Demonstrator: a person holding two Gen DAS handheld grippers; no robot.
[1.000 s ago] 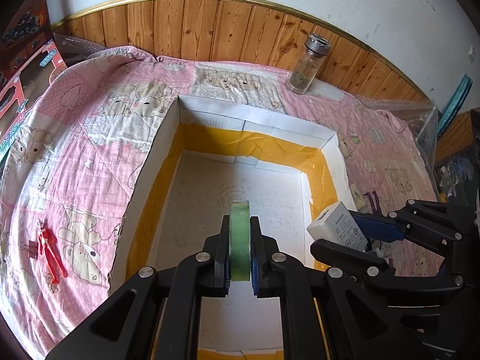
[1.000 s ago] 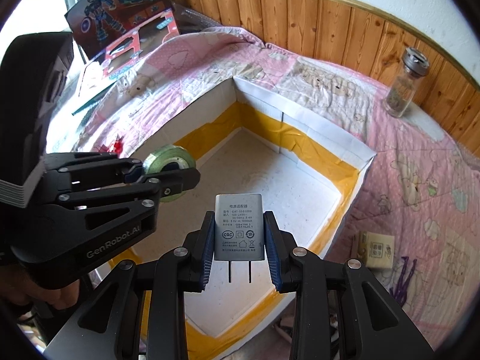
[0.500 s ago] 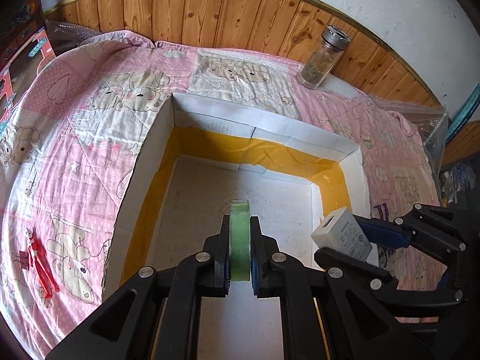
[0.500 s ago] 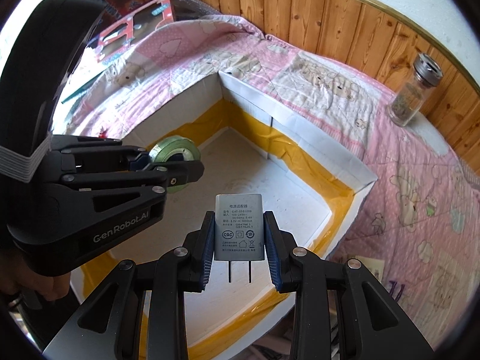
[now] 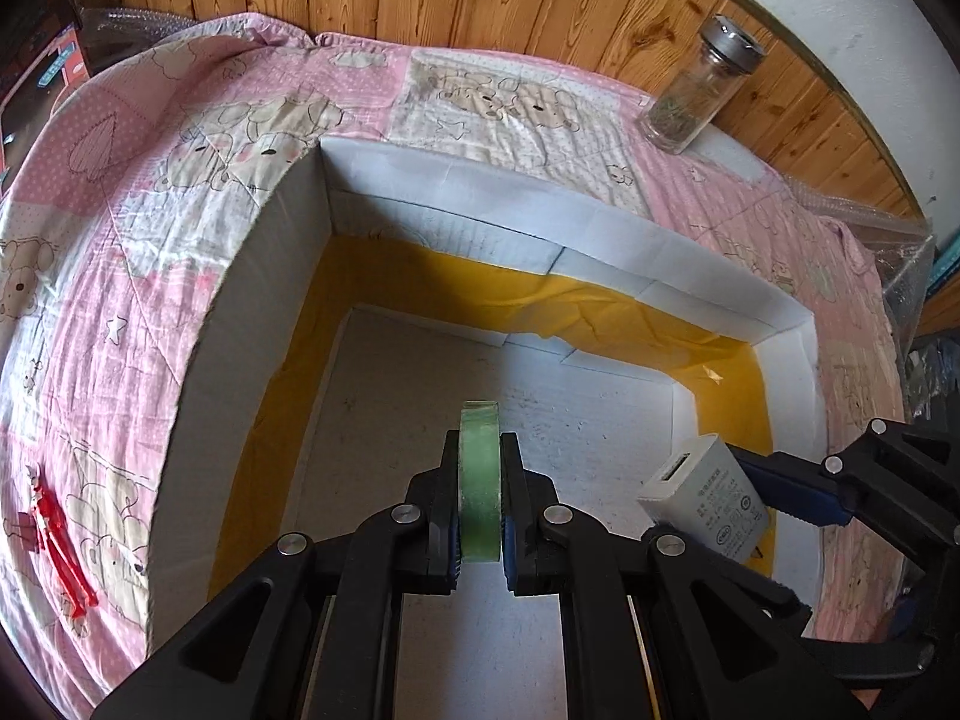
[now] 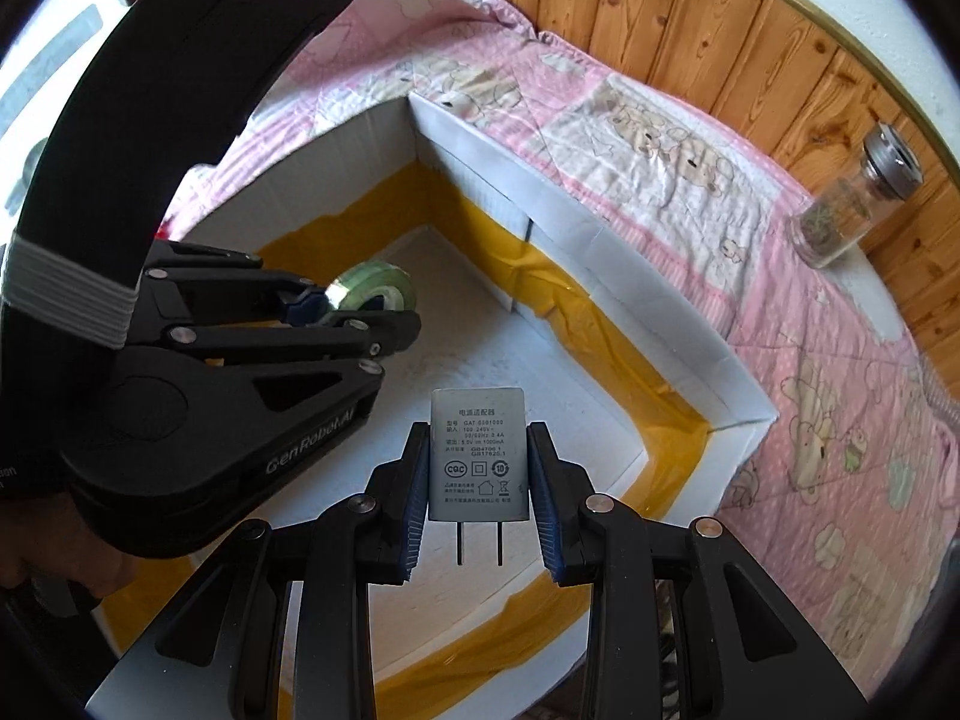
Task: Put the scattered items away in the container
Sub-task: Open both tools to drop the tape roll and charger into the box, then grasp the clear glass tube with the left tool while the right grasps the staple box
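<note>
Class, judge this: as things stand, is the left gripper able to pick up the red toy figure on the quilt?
Probably not yet: the left gripper is shut on the green tape roll over the box; the red toy figure lies outside.

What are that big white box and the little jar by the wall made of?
The box looks like white foam board: thick matte walls, joined inside with glossy yellow tape. The jar seems clear glass, see-through with glints, under a dull silver cap, probably metal.
</note>
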